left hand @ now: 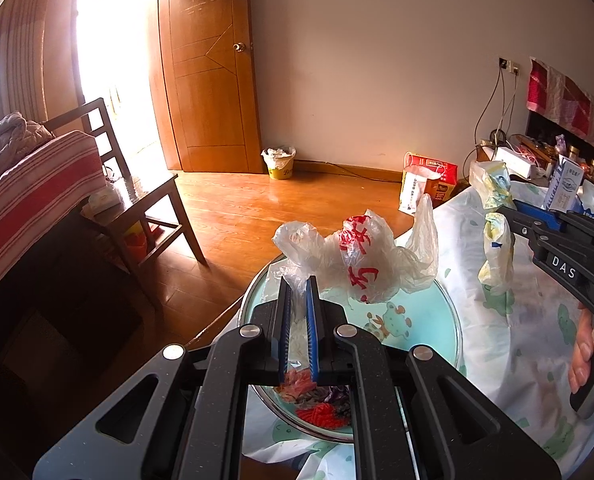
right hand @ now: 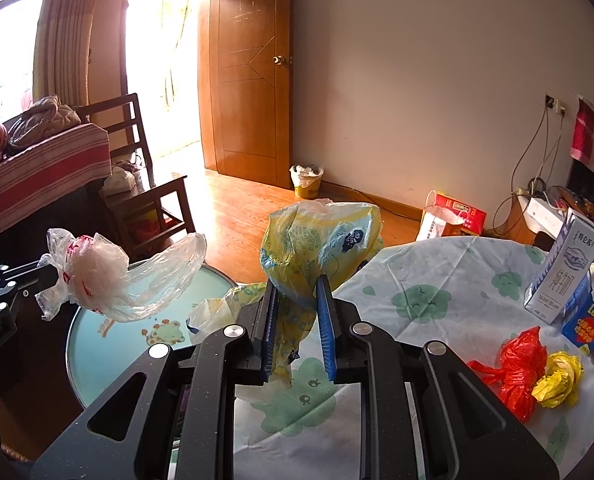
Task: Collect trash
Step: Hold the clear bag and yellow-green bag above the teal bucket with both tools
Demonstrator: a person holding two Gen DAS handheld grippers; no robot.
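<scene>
My left gripper (left hand: 297, 284) is shut on a clear plastic bag with red print (left hand: 361, 256), held up over a round glass-topped table (left hand: 425, 312). The same clear bag (right hand: 97, 276) shows at the left of the right wrist view, with the left gripper (right hand: 51, 274) behind it. My right gripper (right hand: 299, 284) is shut on a yellow printed plastic bag (right hand: 317, 248), lifted above the tablecloth (right hand: 437, 288). In the left wrist view that yellow bag (left hand: 495, 240) hangs from the right gripper (left hand: 497, 212). A crumpled red bag (right hand: 521, 368) and a yellow wad (right hand: 559, 376) lie on the cloth at the right.
A milk carton (right hand: 561, 276) and a blue box (right hand: 587, 320) stand at the table's right. A lined yellow waste bin (right hand: 307, 180) sits on the floor by the door. A wooden chair (left hand: 137, 184) and a striped bed (left hand: 33, 184) are at the left. A dish of food (left hand: 321, 412) lies under the left gripper.
</scene>
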